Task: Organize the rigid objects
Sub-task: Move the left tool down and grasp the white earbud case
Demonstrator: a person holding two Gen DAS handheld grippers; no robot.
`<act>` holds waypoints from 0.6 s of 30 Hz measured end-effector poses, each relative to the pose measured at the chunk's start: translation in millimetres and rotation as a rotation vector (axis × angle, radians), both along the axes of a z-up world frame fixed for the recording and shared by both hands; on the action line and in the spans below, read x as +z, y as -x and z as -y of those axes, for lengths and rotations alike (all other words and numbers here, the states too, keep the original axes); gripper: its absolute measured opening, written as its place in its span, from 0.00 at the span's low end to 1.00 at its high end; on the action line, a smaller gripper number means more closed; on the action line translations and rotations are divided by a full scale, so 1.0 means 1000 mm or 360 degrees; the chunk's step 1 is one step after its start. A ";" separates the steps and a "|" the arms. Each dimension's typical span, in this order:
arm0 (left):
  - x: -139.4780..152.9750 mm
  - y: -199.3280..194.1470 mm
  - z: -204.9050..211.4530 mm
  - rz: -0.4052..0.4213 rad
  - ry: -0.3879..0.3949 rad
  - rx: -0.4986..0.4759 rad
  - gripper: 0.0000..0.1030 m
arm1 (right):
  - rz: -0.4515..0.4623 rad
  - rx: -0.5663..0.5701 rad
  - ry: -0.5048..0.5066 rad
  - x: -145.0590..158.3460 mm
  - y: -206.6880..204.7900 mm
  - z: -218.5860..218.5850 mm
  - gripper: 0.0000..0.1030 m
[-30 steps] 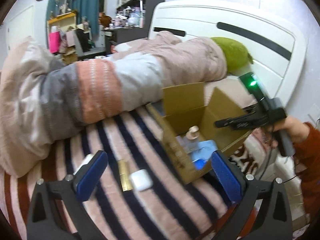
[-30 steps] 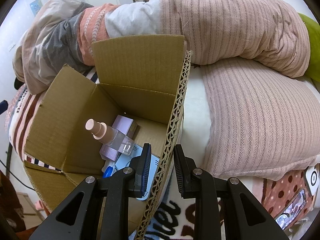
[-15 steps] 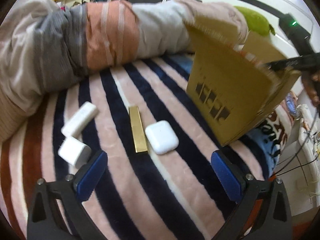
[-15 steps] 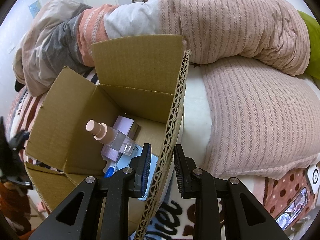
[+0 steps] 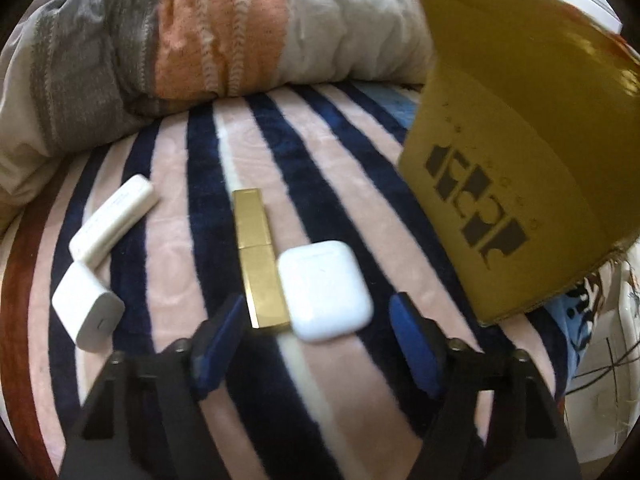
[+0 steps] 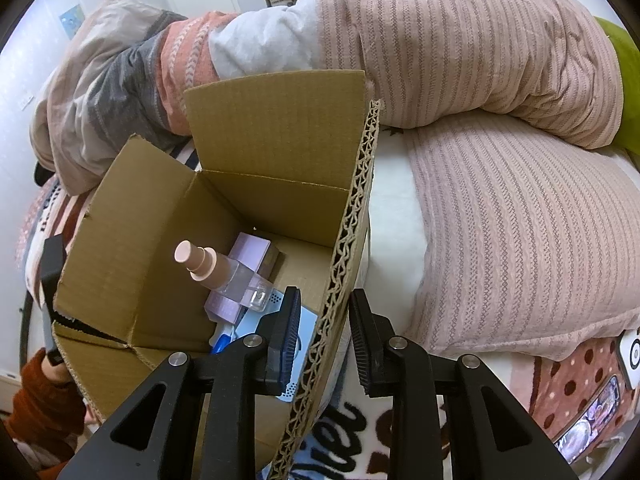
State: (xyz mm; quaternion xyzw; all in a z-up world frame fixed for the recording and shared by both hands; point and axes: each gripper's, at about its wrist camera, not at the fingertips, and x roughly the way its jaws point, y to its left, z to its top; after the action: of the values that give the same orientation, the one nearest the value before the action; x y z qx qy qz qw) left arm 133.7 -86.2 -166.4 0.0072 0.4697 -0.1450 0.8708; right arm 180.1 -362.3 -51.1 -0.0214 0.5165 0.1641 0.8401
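My left gripper (image 5: 316, 336) is open, low over the striped blanket, its blue pads on either side of a white earbud case (image 5: 324, 290) and the near end of a gold bar-shaped case (image 5: 258, 258). Two white blocks (image 5: 112, 220) (image 5: 86, 306) lie to the left. The cardboard box (image 5: 516, 184) stands at the right. My right gripper (image 6: 324, 332) straddles the box's right flap (image 6: 352, 240), its pads not visibly touching the cardboard. Inside the box lie a pink-capped clear bottle (image 6: 218, 272), a lilac box (image 6: 240, 276) and a blue packet (image 6: 304, 344).
A rolled quilt in pink, grey and orange (image 5: 208, 40) lies along the far side of the bed. A pink ribbed pillow (image 6: 520, 232) lies right of the box. The bed edge is at the right in the left wrist view.
My left gripper has dropped down and forward to the earbud case and gold case, and its jaws have narrowed. My right gripper has stayed around the box flap, with its jaws a little wider.
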 end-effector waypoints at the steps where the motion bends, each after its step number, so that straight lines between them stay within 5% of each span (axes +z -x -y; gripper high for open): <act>1: -0.001 -0.001 -0.003 -0.0006 0.0021 0.0008 0.61 | 0.0000 0.0000 0.0001 0.000 0.000 0.000 0.21; 7: 0.000 0.012 -0.014 -0.0038 0.0073 -0.0033 0.57 | -0.0001 0.0002 -0.0009 0.000 -0.001 0.000 0.21; 11: 0.003 0.030 -0.016 -0.0061 0.0213 -0.0140 0.57 | -0.0001 0.0004 -0.0008 0.000 -0.001 -0.001 0.21; 18: 0.000 0.018 -0.010 -0.0068 0.0255 -0.0074 0.57 | 0.0001 0.0004 -0.0002 0.000 -0.001 -0.002 0.21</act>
State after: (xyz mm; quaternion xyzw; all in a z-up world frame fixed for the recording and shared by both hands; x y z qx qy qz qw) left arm 115.6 -76.0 -166.6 -0.0547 0.4746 -0.2025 0.8549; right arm 180.8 -360.0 -50.8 -0.0215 0.5162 0.1654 0.8401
